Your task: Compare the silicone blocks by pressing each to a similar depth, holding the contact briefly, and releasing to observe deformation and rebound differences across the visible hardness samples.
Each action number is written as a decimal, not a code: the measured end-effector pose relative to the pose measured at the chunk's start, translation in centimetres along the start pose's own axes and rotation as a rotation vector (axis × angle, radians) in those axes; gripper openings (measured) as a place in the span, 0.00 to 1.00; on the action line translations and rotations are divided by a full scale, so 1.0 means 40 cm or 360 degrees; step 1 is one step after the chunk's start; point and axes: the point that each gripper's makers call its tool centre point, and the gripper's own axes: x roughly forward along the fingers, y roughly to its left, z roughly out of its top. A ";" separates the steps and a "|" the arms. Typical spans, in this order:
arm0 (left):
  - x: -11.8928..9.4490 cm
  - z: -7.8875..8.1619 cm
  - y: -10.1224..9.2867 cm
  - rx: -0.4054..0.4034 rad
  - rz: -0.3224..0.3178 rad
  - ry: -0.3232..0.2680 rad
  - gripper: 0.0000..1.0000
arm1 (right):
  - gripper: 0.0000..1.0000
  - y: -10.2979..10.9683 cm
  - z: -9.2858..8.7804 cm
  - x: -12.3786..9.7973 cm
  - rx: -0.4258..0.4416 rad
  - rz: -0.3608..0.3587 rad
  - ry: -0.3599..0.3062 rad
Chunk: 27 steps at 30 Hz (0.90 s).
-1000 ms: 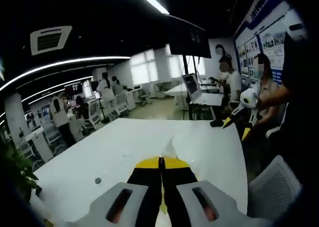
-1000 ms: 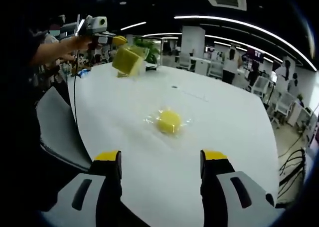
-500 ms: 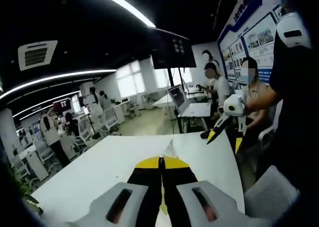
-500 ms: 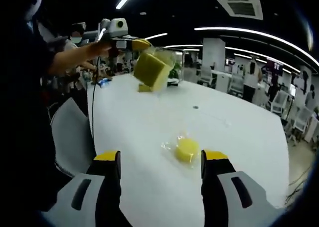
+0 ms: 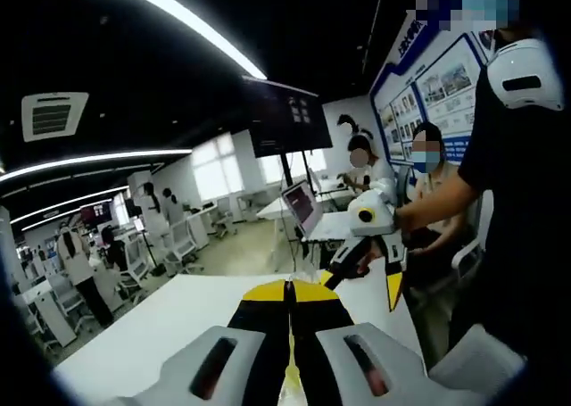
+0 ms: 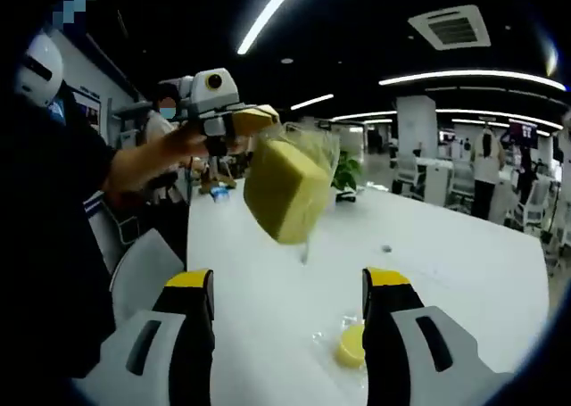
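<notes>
Right gripper view: left tongs point(image 6: 254, 119) pinch clear bag point(image 6: 308, 147) holding yellow block point(image 6: 285, 190).

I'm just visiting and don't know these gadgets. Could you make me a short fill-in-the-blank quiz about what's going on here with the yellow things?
1. The left gripper holds a bagged yellow block up in the ____.
2. The round yellow sample lies on the ____ table.
3. The right gripper has its fingers ____.

Missing words: air; white; open
</notes>
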 end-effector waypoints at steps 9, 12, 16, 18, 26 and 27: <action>0.031 0.052 -0.023 -0.0016 -0.0076 -0.0091 0.00 | 0.60 0.013 0.105 0.079 0.0112 0.0176 -0.0221; 0.038 0.069 -0.032 -0.0029 -0.0100 -0.0138 0.00 | 0.55 0.020 0.126 0.101 0.0080 0.0226 -0.0239; 0.044 0.080 -0.044 -0.0024 -0.0124 -0.0161 0.00 | 0.46 0.036 0.146 0.109 0.0065 0.0311 -0.0245; 0.043 0.080 -0.046 -0.0021 -0.0123 -0.0165 0.00 | 0.38 0.038 0.155 0.106 0.0066 0.0324 -0.0254; 0.019 0.084 -0.039 -0.0074 -0.0087 -0.0218 0.00 | 0.27 0.061 0.173 0.104 0.0209 0.0411 -0.0302; 0.017 0.083 -0.041 -0.0072 -0.0088 -0.0217 0.00 | 0.25 0.070 0.175 0.109 0.0155 0.0400 -0.0305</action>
